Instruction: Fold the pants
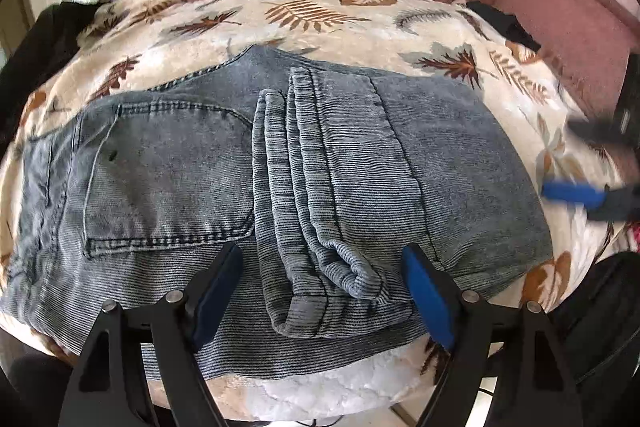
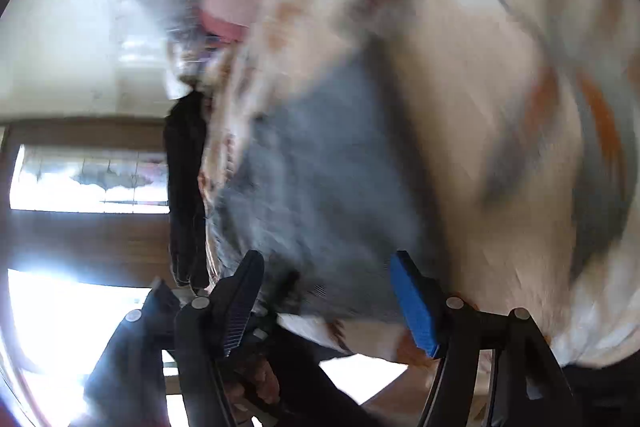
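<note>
The jeans [image 1: 248, 163] lie folded on the leaf-print blanket [image 1: 320, 15], hems stacked on top for compactness. The left hand-held gripper [image 1: 320, 291] hovers wide open over them, and the right hand-held gripper [image 2: 326, 299], blurred, is wide open too.

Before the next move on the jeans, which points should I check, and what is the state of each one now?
1. Left gripper open: ok, nothing between its fingers.
2. Right gripper open: ok, though the right wrist view is blurred.
3. Jeans folded on the leaf-print blanket: ok, leg hems lie on top.
4. Folded edges aligned: cannot tell.
5. Jeans fully on the blanket: ok.
</note>
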Motion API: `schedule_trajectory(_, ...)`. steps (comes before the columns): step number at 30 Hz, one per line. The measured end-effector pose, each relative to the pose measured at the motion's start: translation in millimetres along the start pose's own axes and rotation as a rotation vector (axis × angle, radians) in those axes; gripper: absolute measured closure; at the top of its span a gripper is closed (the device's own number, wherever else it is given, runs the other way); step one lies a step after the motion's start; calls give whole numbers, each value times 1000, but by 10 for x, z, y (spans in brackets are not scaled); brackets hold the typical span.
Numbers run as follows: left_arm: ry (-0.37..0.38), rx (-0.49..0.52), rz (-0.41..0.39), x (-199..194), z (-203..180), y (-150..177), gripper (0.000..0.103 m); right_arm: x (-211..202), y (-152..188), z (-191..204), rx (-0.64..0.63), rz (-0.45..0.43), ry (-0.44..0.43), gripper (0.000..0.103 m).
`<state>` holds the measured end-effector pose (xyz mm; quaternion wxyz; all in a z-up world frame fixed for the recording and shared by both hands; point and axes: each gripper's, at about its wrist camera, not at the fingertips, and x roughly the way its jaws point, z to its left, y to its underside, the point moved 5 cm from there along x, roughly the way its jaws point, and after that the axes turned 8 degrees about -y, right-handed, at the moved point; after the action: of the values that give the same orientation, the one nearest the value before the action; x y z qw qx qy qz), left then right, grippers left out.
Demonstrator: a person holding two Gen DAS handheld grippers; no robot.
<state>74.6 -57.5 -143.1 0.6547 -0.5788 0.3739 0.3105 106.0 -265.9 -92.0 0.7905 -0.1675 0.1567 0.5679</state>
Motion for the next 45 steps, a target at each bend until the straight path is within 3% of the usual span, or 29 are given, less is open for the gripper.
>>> schedule_trajectory(4,7,11,-21,26,14,9,20,242,-459,256,-58,-9,-8,31)
schedule_trajectory(5,12,10,-23,22,24,15,20,341,-586,185,-54,1,-11,31)
schedule_trajectory(8,22,10,-30,3,9,32,20,768,-820,-389,55,70,109,27)
schedule_trajectory(10,33,7,-31,-14,22,32,20,741,-904,-337,92,23,64,28)
schedule_trajectory(14,110,-91,-75,-247,228,35,20,496,-646,101,-67,32,140,27)
schedule_trajectory(16,123,-142,-128,-428,409,64,20,474,-446,209,-94,55,103,27)
schedule_trajectory(19,80,-265,-171,-649,828,238,20,466,-109,311,-116,77,57,27)
schedule_trajectory(24,66,-568,-145,-779,1566,564,20,793,196,-106,-112,134,163,21)
schedule_trajectory(26,49,-703,-127,-775,1894,676,20,746,177,-7,-98,107,160,21)
schedule_trajectory(29,28,-811,-115,-756,2197,774,20,647,168,282,-150,72,119,21)
schedule_trajectory(31,32,-860,-99,-726,2312,814,20,682,209,564,-171,105,6,21)
schedule_trajectory(34,49,-895,-82,-647,2396,842,20,920,338,793,-173,196,-96,20)
schedule_trajectory(35,51,-906,-71,-613,2413,849,20,1086,366,820,-186,225,-98,19)
schedule_trajectory(38,103,-958,-47,-500,2465,879,20,1565,441,420,-115,324,59,17)
schedule_trajectory(40,152,-989,-47,-436,2508,857,20,1539,424,409,-97,290,5,12)
schedule_trajectory(45,229,-1070,-42,-311,2629,835,20,1328,500,591,-144,298,43,13)
